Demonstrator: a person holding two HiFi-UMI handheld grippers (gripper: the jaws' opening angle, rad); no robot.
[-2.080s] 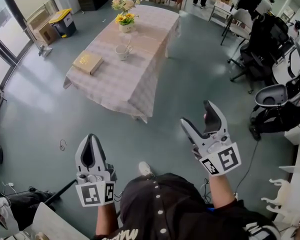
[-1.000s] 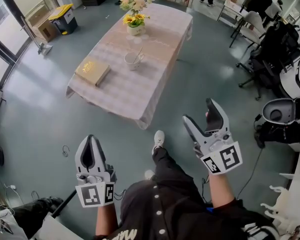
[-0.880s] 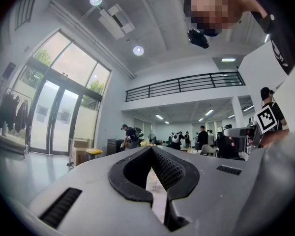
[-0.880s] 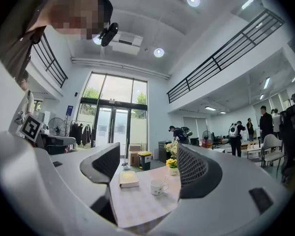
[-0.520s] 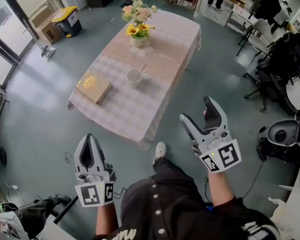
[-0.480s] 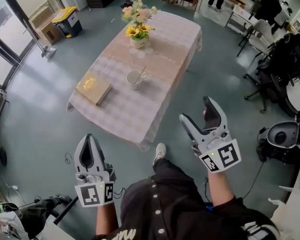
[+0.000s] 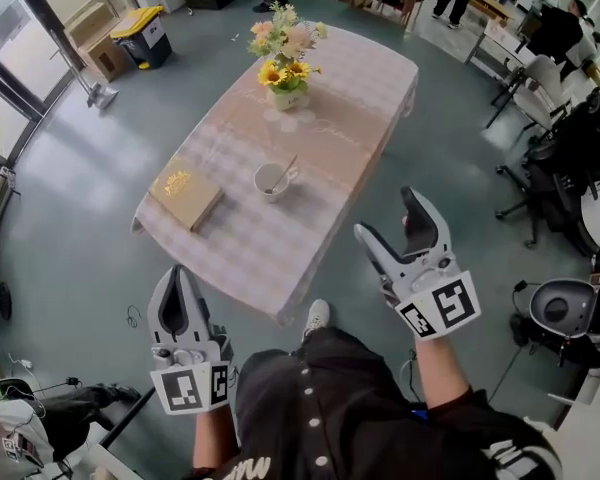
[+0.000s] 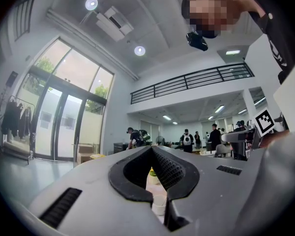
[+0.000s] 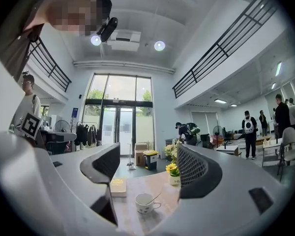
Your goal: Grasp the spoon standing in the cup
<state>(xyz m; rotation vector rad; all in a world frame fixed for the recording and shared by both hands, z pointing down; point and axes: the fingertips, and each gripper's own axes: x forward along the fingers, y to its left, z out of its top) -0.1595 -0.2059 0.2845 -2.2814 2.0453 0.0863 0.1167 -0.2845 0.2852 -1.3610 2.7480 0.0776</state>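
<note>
A white cup [image 7: 271, 180] stands in the middle of a table [image 7: 240, 253] covered with a checked cloth, and a spoon [image 7: 286, 167] leans in it toward the upper right. My left gripper [image 7: 181, 271] is shut and empty, held low, short of the table's near edge. My right gripper [image 7: 385, 213] is open and empty, held in the air over the table's near right corner. In the right gripper view the cup [image 9: 145, 203] and spoon [image 9: 155, 197] show between the fingers of the right gripper [image 9: 148, 149]. The left gripper [image 8: 151, 148] view shows the cup [image 8: 159, 204] through its closed jaws.
A tan book [image 7: 185, 193] lies left of the cup. A vase of flowers [image 7: 285, 68] stands at the table's far end. Office chairs [image 7: 555, 168] and a round black device [image 7: 557, 313] are at the right. A yellow-lidded bin [image 7: 143, 30] and people stand far off.
The table has come nearer and lower in the head view as the person walks up to it. Both grippers keep their pose, left shut and right open.
</note>
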